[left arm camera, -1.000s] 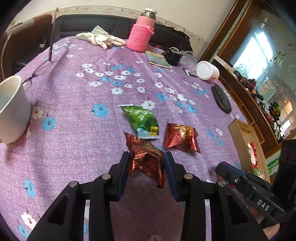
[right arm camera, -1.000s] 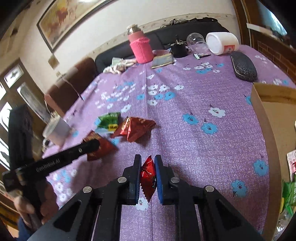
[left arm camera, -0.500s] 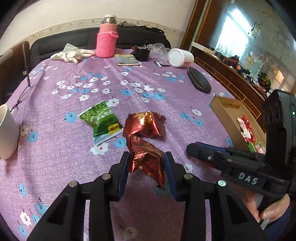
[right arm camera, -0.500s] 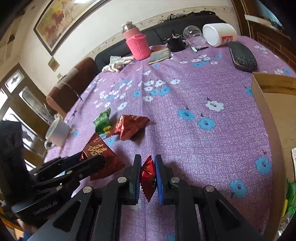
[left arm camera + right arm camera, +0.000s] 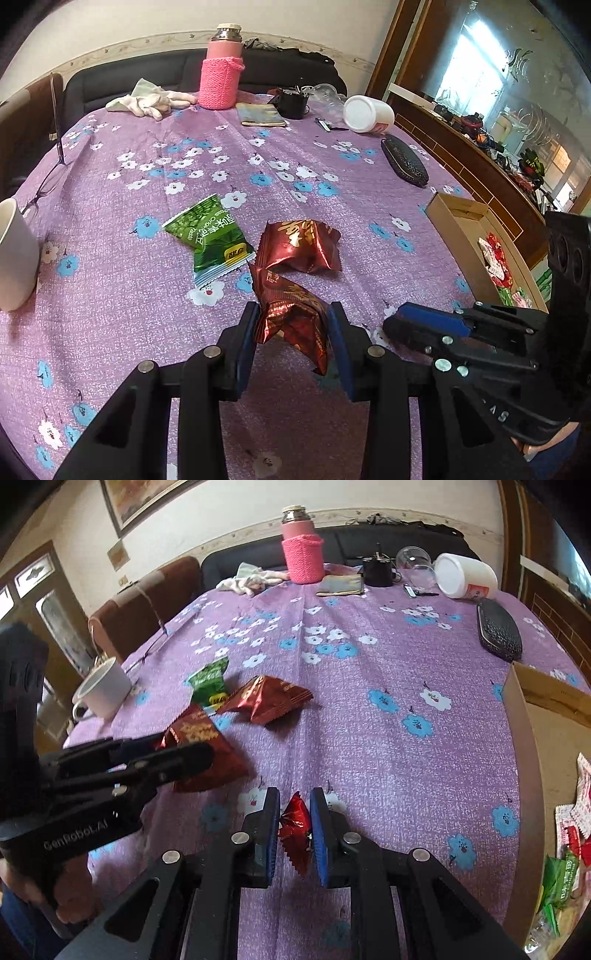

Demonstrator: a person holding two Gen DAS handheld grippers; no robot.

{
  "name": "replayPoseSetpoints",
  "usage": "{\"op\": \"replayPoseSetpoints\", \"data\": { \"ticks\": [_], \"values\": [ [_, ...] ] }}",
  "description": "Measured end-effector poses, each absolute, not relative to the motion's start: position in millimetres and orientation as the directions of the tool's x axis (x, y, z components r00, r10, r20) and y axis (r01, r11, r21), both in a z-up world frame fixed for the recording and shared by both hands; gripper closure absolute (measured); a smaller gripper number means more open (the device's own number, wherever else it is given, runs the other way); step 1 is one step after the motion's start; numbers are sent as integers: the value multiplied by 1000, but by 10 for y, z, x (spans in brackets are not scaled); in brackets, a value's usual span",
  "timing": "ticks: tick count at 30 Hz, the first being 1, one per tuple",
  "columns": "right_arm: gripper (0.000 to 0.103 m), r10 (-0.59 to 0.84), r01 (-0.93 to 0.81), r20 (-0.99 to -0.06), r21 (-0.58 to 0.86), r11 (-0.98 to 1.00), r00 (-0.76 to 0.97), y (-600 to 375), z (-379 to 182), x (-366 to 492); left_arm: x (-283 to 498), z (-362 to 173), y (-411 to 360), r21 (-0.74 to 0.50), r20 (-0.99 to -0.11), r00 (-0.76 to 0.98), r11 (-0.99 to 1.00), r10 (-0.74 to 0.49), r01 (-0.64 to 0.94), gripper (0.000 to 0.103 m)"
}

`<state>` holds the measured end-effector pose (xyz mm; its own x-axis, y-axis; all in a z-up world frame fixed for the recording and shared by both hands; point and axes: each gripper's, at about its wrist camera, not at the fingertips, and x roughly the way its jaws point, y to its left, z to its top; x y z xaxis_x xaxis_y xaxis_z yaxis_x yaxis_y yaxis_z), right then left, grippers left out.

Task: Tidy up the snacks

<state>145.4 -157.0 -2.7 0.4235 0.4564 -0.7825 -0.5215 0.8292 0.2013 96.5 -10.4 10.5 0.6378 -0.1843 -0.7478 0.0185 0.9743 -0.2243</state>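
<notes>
Left tool (image 5: 291,345) is clamped on a crinkled dark-red foil snack packet (image 5: 291,317), held clear of the purple flowered tabletop (image 5: 110,266). Right tool (image 5: 293,834) is pressed together on a small bright-red foil sweet wrapper (image 5: 295,830), likewise lifted.

Change noted: over the last second the left tool has swung its view toward the tabletop's right edge, so the open brown cardboard box (image 5: 447,218), absent from that view a second ago, is now visible, and the right tool now lies close beside it. Both grips are unchanged. Judgement: both loads are in carriage toward the box, which already holds several wrappers.

Remaining on the tabletop: a flat green foil snack packet (image 5: 208,234) and a puffed red-brown foil packet (image 5: 299,245), touching or nearly so, near the middle.

Clearance: the stretch between the tools and the box is bare cloth. The black oval case (image 5: 404,162) lies beyond the box toward the far right edge; the white ceramic mug (image 5: 14,254) stands at the left edge, well apart. The near box wall stands up and, in my judgement, needs clearing on entry.
</notes>
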Motion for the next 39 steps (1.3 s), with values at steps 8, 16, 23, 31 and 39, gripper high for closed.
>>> {"op": "replayPoseSetpoints", "data": {
  "ticks": [8,16,23,31,39],
  "values": [
    [59,469,-522,-771,210,826,431,-1633,50,1403,973,109,-103,-230,-746,638,973,-190,20,67],
    [53,503,-531,-764,252,809,404,-1701,44,1305,974,113,-106,-228,-746,638,973,-192,26,67],
    [81,451,-525,-804,211,825,387,-1607,-109,1292,961,120,-104,-228,-743,641,973,-192,27,67],
    [81,486,-462,-727,259,848,485,-1830,53,1324,916,169,-159,-225,-727,656,973,-203,51,67],
    [81,528,-384,-649,366,848,548,-2078,174,1425,788,299,-331,-178,-674,710,978,-203,111,67]
  ]
}}
